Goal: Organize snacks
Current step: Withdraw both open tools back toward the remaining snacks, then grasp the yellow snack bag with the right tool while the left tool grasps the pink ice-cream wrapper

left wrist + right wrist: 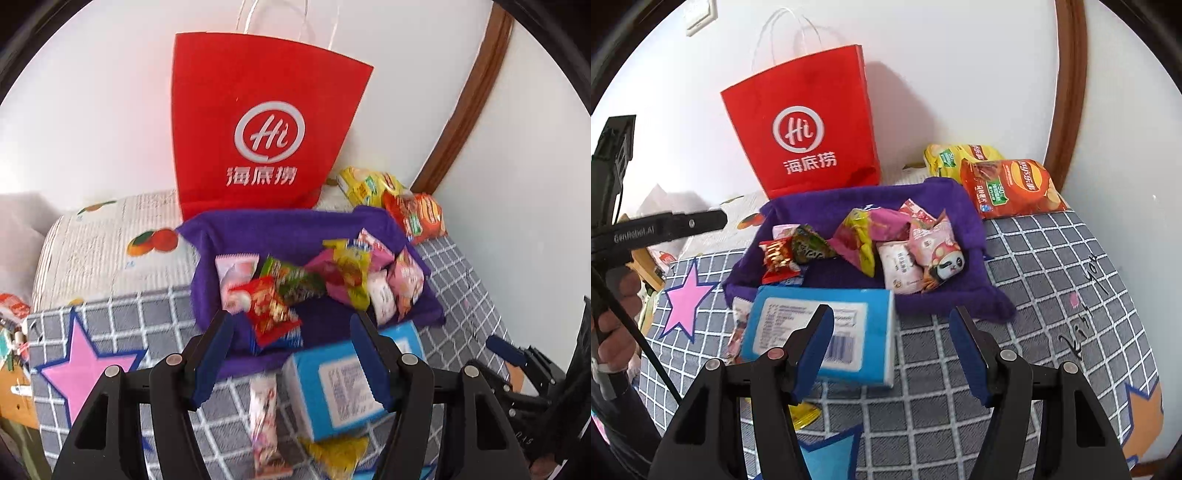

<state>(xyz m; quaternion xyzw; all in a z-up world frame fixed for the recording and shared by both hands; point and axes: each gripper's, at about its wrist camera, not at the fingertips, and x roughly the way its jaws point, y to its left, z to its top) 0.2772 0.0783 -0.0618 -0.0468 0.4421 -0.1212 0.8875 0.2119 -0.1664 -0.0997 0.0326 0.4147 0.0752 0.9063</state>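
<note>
Snacks half gathered on the bed

Both grippers' jaws stand wide, empty; take the blue box [820, 328] at frame centre squarely, then into the purple tray [960, 295].

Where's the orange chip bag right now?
The orange chip bag lies at the far right by the wall, touching the yellow chip bag and the purple tray.

Black plastic grippers, blue-padded fingers [820, 347], silver screws (one side lettered "GenRobot.AI")
</note>
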